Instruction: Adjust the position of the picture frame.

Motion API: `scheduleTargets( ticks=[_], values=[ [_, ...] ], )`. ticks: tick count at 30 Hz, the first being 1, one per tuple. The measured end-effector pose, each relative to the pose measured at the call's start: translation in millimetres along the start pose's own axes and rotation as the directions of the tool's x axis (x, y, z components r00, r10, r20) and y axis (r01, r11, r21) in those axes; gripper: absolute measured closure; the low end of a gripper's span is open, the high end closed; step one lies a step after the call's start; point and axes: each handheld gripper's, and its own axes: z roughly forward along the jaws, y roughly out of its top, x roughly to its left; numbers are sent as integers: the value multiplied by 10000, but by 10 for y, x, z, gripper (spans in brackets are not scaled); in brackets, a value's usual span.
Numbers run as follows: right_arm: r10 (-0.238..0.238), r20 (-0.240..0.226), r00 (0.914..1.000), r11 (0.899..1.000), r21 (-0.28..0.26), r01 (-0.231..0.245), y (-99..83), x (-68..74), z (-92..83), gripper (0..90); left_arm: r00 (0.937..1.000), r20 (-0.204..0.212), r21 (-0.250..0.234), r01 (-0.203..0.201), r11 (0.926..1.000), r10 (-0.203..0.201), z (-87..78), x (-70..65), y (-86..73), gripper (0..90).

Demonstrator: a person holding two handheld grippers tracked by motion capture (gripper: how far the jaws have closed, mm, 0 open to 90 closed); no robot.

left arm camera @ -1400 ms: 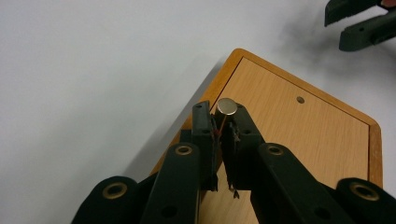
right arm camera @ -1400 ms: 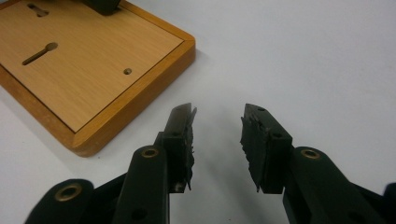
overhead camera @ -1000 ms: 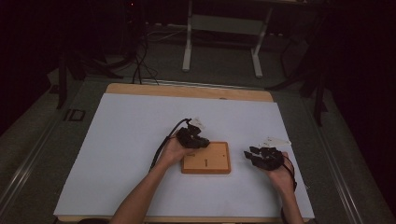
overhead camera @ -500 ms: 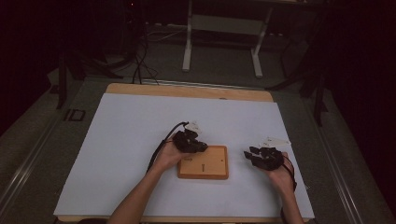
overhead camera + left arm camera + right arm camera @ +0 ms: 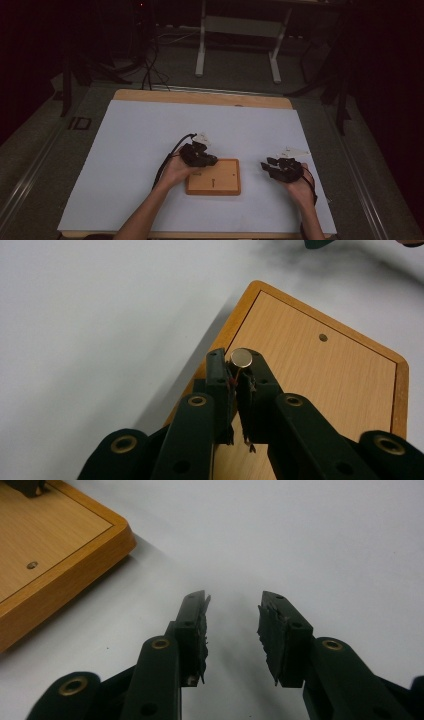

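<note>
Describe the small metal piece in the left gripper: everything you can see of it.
The metal pin shows a round, flat, silvery head, shiny like steel, with a thin shank running down between the pads. The left gripper is shut on it. It is held over the near corner of the wooden board; whether its tip touches the board is hidden.

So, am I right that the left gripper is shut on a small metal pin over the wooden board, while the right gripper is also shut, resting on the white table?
Not quite: the right gripper is open, its jaws apart with nothing between them, as the right gripper view shows. The rest holds: the left gripper is shut on the small metal pin over the wooden board, and the right one is over the white table.
</note>
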Motion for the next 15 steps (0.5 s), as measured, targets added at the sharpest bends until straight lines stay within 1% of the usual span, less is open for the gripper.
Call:
scheduleTargets(
  ticks=[9, 11, 14, 15],
  values=[
    [22, -12, 10000, 10000, 27, -22, -3, 2, 2, 628, 9999, -147, 189, 36, 9998, -34, -18, -47, -38, 843],
    [15, -8, 10000, 10000, 19, -15, -3, 1, 2, 628, 9997, -228, 268, -40, 9996, 46, -29, -51, -45, 843],
    [20, -4, 10000, 10000, 29, -20, -3, 0, 1, 628, 9997, -238, 285, -18, 9996, 25, -44, -52, -64, 843],
    [25, -11, 10000, 10000, 26, -25, -3, 2, 0, 628, 9997, -239, 233, 53, 9997, -47, -48, -55, -74, 843]
  ],
)
